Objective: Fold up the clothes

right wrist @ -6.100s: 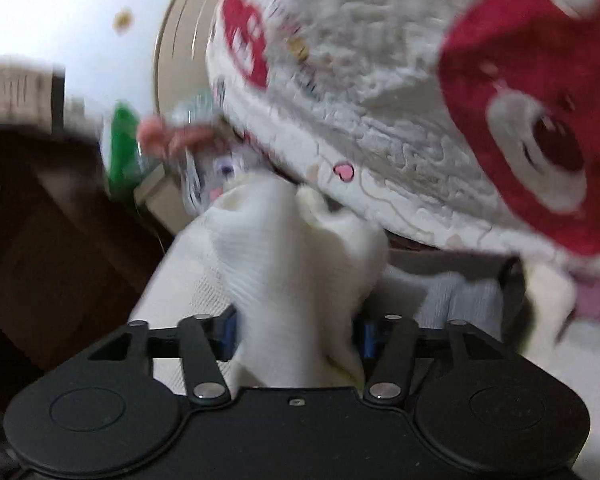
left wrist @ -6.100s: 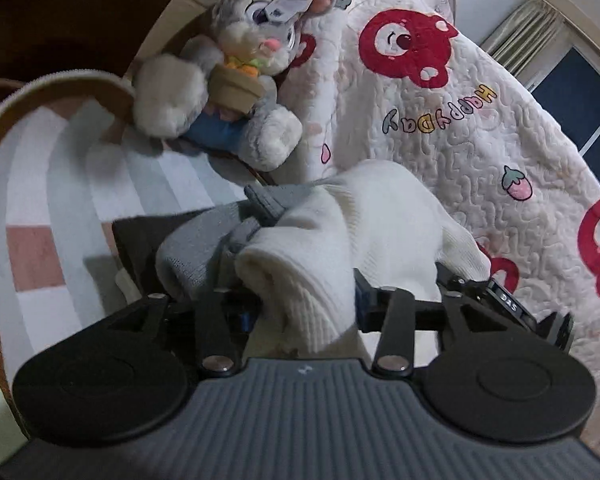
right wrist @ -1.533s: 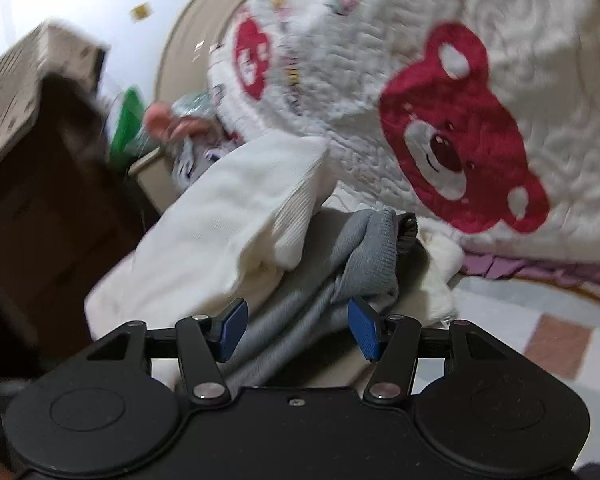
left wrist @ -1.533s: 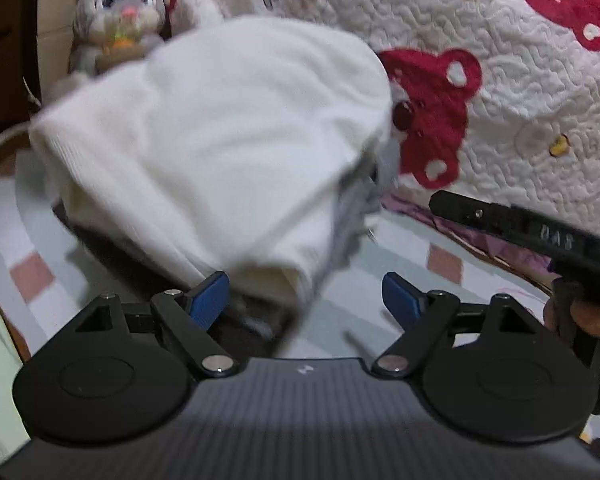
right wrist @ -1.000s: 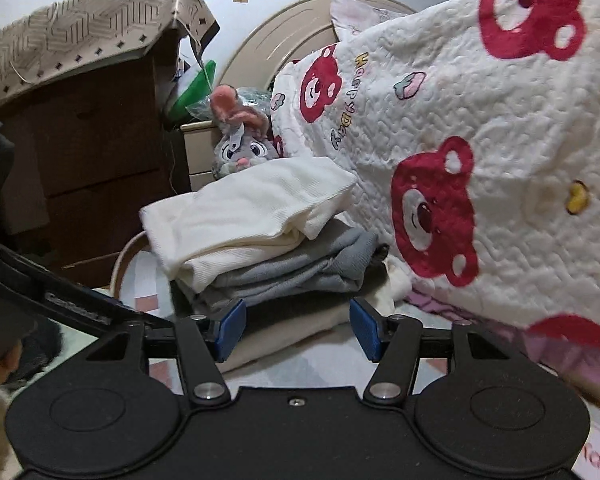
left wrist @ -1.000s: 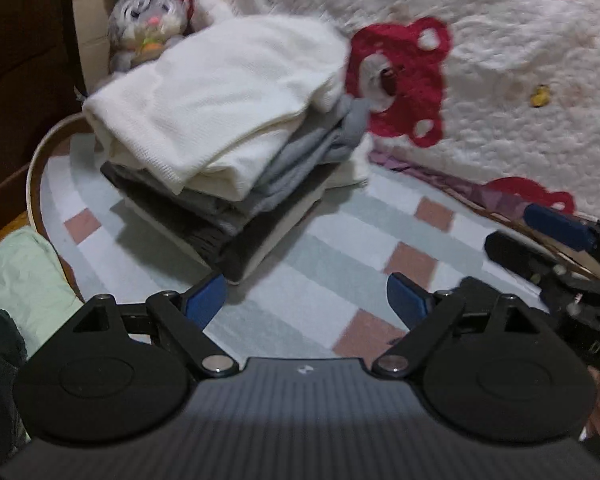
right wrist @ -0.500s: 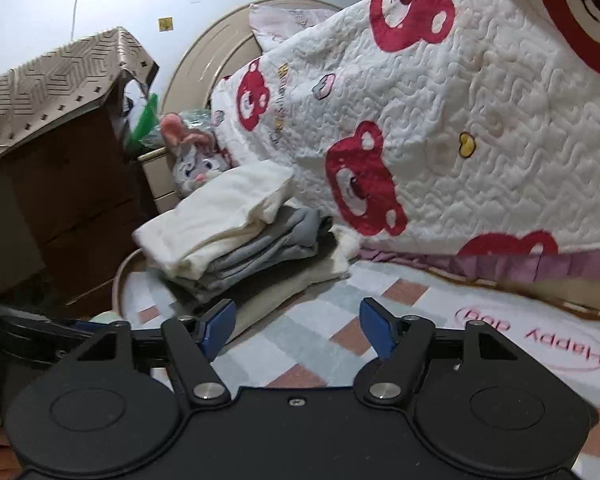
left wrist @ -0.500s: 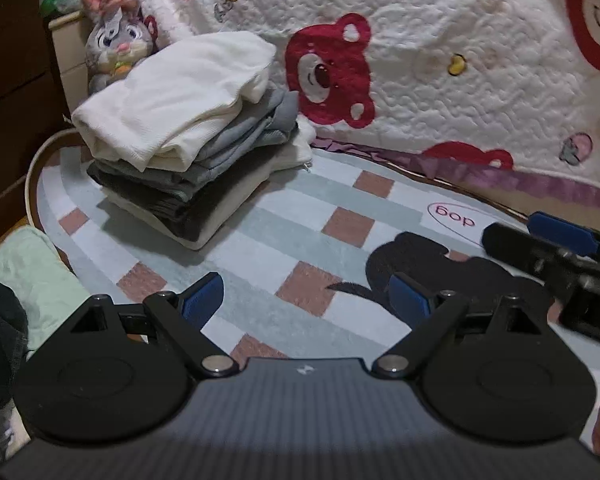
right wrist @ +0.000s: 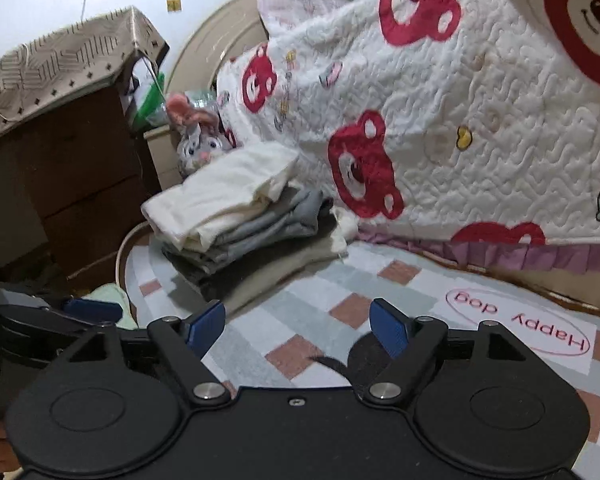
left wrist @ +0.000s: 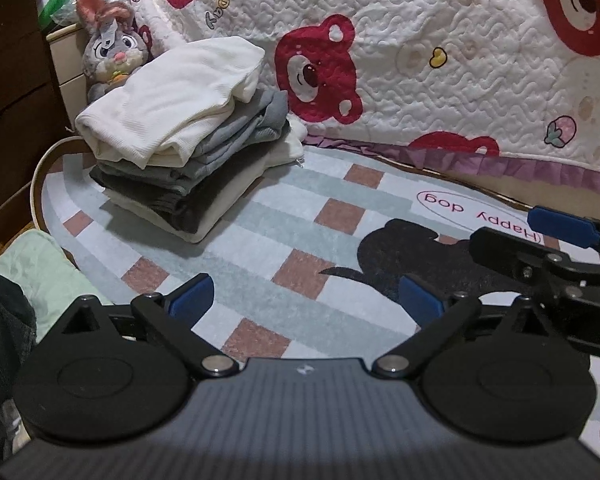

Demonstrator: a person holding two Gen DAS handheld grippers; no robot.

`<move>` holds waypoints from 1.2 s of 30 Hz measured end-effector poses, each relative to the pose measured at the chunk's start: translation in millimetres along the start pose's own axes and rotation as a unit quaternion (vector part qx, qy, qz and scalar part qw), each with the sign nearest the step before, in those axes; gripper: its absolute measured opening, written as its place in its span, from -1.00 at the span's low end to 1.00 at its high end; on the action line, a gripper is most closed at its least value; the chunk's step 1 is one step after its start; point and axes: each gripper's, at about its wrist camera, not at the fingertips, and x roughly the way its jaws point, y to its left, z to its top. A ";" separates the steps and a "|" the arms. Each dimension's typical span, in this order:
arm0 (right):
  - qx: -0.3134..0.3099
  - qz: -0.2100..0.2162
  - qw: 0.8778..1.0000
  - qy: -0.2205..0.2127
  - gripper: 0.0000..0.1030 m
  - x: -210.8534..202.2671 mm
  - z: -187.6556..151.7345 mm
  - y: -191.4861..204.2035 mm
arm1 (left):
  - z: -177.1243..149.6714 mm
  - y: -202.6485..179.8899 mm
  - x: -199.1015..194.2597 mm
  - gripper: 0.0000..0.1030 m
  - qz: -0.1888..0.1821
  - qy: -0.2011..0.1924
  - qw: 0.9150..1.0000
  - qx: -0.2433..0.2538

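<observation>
At far left, a green cloth lies off the rug's edge, w/ a dark garment beside it, prob. the next items to fold. Next to the right stands the stack of folded clothes on the rug: white top uppermost, gray and dark pieces under it, a plush bunny just behind, the quilt at its right side. The stack leans a bit toward the quilt and the white top overhangs, so a bump could tip it. The left gripper is well apart from the stack; its jaws have just been opening and stand wide, nothing between them. At right, the right gripper is also wide after opening, empty, above the rug's dog print. Risk: both tools are close together, so reaching across for the green cloth may make them collide, or drag the cloth into the stack.
</observation>
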 end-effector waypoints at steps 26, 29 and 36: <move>-0.001 0.008 1.000 -0.001 0.61 -0.7 -3.3 0.7 | -5.8 0.9 0.5 1.00 0.012 0.011 1.000 -0.016; -0.003 0.007 1.000 0.001 0.61 0.1 -4.0 1.1 | -6.4 1.1 1.5 1.00 0.013 0.014 1.000 -0.015; -0.005 0.009 1.000 0.003 0.61 0.0 -3.2 3.3 | -7.4 2.7 6.3 1.00 0.013 0.033 0.999 -0.021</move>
